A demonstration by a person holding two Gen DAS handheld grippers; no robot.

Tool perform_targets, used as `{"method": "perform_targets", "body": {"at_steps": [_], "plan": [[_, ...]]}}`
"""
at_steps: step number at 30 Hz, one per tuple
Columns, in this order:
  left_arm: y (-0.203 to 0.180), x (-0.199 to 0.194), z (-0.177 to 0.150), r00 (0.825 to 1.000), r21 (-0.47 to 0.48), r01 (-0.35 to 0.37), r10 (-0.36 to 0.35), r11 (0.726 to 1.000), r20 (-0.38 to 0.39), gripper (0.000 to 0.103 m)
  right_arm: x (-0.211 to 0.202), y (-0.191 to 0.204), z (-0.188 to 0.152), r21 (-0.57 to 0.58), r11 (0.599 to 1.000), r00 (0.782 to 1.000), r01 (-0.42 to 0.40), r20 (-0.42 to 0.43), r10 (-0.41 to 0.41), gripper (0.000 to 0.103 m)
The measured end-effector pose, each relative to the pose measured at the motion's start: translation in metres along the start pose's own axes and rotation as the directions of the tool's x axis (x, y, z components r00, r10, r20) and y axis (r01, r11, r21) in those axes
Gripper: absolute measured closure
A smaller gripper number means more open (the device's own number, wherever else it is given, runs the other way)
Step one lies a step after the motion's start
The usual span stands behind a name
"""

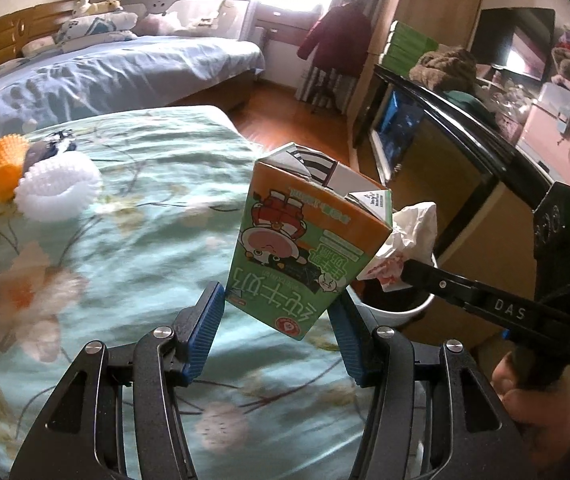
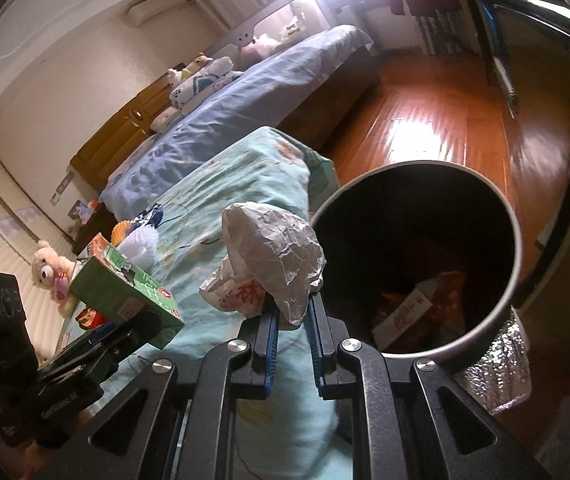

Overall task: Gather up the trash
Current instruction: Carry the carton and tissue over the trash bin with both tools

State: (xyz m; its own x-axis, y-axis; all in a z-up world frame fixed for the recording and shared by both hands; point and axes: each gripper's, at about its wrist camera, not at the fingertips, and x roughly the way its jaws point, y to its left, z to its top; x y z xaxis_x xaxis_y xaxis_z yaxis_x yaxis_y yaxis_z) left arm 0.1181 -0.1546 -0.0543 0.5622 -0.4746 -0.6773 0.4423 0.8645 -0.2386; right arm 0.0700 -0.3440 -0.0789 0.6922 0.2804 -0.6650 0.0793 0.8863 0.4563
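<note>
Two hand-held grippers hold one milk carton [image 1: 305,236] and one crumpled wrapper [image 2: 273,264].

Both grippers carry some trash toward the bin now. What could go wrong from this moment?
1. The milk carton is held only at its lower end in the left gripper and leans, so it could twist or slip out over the bedspread.
2. The crumpled wrapper in the right gripper sits beside the bin, not over its opening; released now, it would likely miss.
3. The two grippers are close together and might bump each other.
</note>
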Motion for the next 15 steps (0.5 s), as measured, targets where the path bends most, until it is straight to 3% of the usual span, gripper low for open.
{"method": "perform_targets", "body": {"at_steps": [15], "plan": [[-0.036, 0.019, 0.001, 0.999, 0.049, 0.037, -0.036, 0.998, -0.034, 0.05, -0.018, -0.031, -0.002, 0.056, 0.998, 0.999, 0.04, 0.021, -0.041, 0.089]]}}
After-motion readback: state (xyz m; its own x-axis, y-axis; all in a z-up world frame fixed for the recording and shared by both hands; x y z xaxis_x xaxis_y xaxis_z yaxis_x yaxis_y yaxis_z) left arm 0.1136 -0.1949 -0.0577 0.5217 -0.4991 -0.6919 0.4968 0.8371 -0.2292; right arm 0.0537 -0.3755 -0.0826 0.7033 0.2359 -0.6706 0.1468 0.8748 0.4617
